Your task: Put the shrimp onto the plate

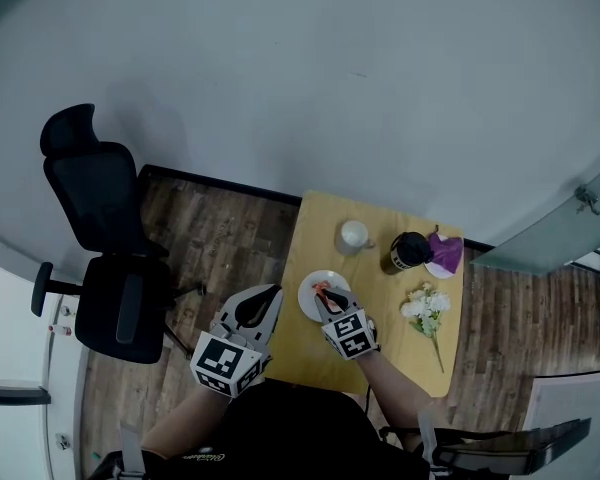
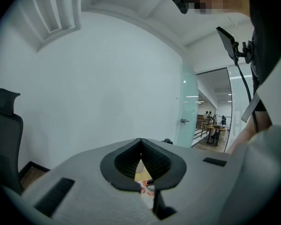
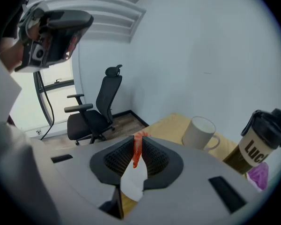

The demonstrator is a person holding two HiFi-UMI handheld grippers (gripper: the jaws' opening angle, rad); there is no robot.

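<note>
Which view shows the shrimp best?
The right gripper view: the shrimp stands large and sharp, pinched between the right gripper's jaws. The head view shows it only as a tiny orange spot over the plate. The left gripper view shows just a reddish speck, too small to tell.

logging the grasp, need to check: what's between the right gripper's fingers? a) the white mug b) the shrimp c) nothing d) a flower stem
b: the right gripper view shows the orange shrimp pinched between the fingers of the right gripper, with the white plate just below it.
</note>
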